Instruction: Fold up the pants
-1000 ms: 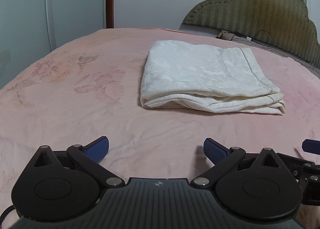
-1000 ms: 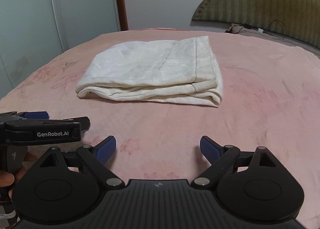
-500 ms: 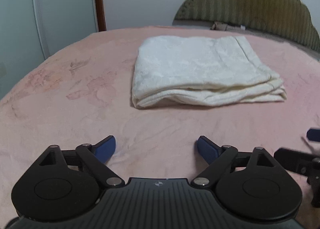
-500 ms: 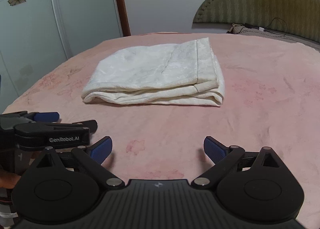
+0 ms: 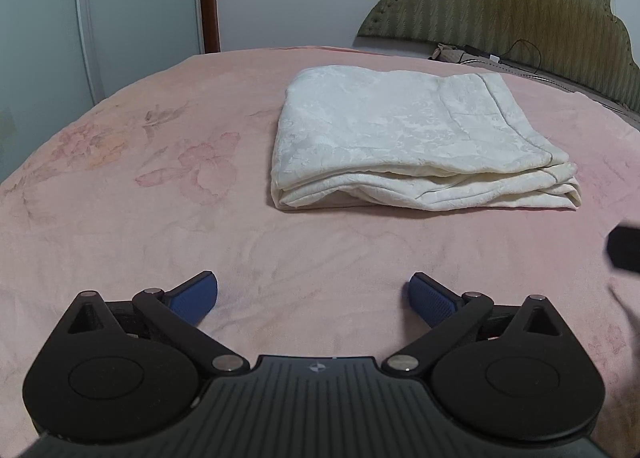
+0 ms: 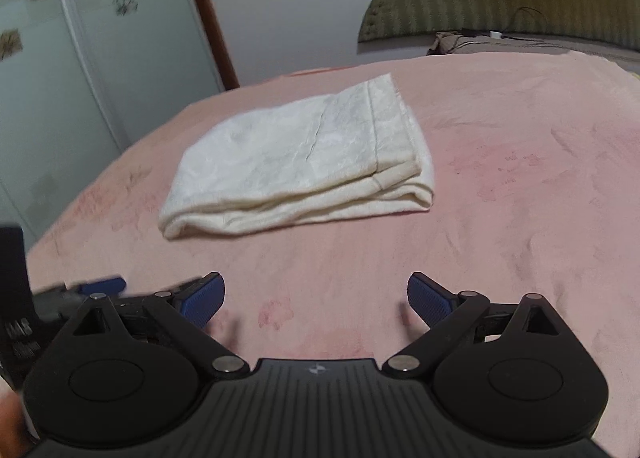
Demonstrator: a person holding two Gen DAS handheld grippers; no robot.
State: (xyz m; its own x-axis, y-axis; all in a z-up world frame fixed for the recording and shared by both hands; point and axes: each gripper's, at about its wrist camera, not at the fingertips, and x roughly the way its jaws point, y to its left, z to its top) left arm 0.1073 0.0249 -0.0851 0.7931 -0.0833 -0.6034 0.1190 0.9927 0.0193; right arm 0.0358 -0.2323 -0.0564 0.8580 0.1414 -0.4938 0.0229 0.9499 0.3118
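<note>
A pink bed (image 5: 120, 217) fills both views and carries everything; its olive headboard (image 5: 520, 9) rises along the far edge, with a pale wardrobe (image 5: 40, 37) and white wall behind. We find the pants (image 5: 400, 137), cream and patterned, already folded into a flat stacked rectangle toward the far middle of the bed, layered edges facing us; we judge the folding essentially complete, which would explain why neither tool touches the cloth. We hold the left gripper (image 5: 313, 296) and right gripper (image 6: 314, 296) low over the near edge of the bed, well apart from the pants, each with its jaws spread wide and nothing between the blue pads (image 5: 194, 296). That withdrawn, empty posture suits a finished fold rather than a fresh grasp. A small item and a cable (image 5: 524, 51) lie by the headboard, too small to identify. The right view is motion-blurred, the other tool appears only as a dark sliver at each frame's side, and the pants' underside and inner layers are hidden.
</note>
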